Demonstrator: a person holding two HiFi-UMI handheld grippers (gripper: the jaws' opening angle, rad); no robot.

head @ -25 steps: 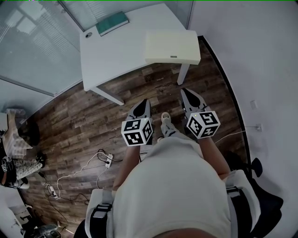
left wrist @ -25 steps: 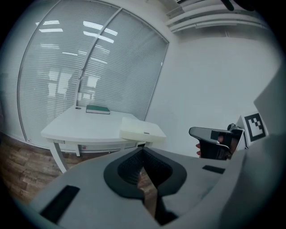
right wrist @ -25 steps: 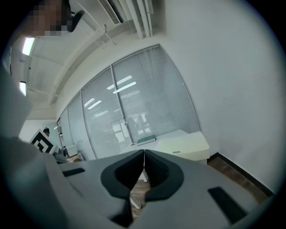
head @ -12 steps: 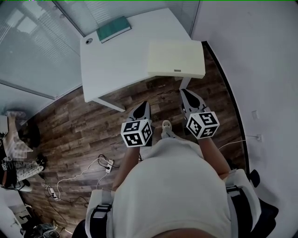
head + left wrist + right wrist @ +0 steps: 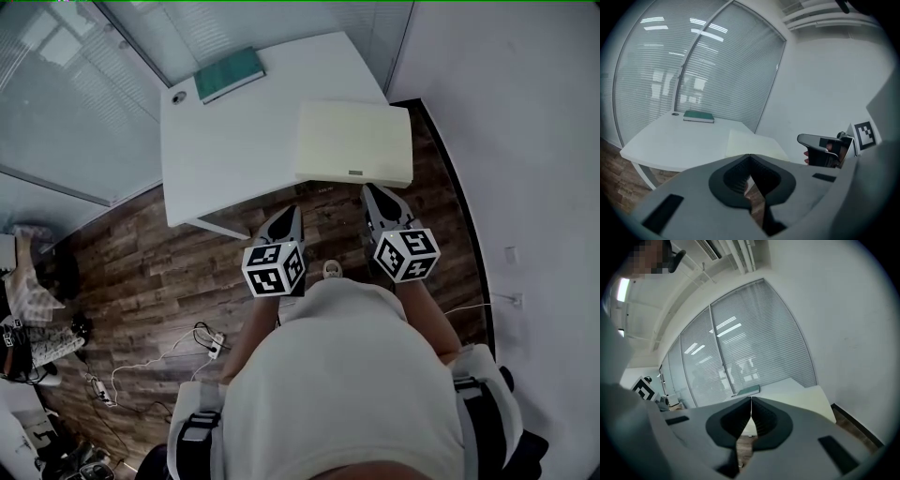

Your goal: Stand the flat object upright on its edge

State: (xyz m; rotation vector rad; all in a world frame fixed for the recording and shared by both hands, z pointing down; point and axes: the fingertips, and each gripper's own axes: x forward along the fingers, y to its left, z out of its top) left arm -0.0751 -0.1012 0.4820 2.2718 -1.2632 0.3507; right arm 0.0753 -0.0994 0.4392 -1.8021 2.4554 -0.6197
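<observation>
While lying flat on the table (image 5: 225,141), the cream board (image 5: 354,142) looks thin.

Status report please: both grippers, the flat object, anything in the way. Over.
Left gripper shut, empty. Right gripper shut, empty; both short of the white table. Cream board lies flat, untouched. Green book at far edge, nothing in the way.
</observation>
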